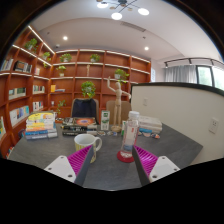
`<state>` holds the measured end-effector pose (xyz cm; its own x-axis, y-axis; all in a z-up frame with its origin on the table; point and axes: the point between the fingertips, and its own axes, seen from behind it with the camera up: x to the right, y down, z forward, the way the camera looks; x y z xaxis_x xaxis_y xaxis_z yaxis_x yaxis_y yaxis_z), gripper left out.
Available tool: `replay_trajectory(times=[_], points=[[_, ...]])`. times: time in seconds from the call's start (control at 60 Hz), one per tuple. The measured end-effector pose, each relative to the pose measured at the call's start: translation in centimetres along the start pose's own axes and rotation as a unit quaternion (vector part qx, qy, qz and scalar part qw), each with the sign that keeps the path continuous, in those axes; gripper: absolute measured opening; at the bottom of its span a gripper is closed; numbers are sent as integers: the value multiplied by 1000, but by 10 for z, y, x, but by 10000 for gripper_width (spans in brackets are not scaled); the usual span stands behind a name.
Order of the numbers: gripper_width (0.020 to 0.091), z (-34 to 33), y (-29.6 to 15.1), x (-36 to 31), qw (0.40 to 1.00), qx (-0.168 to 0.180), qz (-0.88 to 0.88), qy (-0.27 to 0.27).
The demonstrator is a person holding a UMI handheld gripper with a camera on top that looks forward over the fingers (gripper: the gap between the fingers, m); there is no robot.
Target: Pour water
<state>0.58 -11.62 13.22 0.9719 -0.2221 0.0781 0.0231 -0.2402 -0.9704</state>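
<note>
My gripper (109, 163) fingers spread open and empty over the grey bench (110, 170), white mug (86, 145) just ahead between them, clear water bottle (129, 135) upright beside it, bookshelves (60, 80) beyond

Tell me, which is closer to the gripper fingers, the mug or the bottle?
The white ceramic mug, just ahead of the hand-held gripper and its left finger. The clear plastic bottle with the red base stands slightly farther back, toward the right finger.

Bright ceiling lights, fisheye-warped edges
</note>
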Motion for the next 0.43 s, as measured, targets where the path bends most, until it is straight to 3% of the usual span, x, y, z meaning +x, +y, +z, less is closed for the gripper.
replay_trajectory(times=[0.217,0.433], points=[[821,-45,-20,-49,997,23,14,-74],[819,-65,-25,-64,996,23,11,-87]])
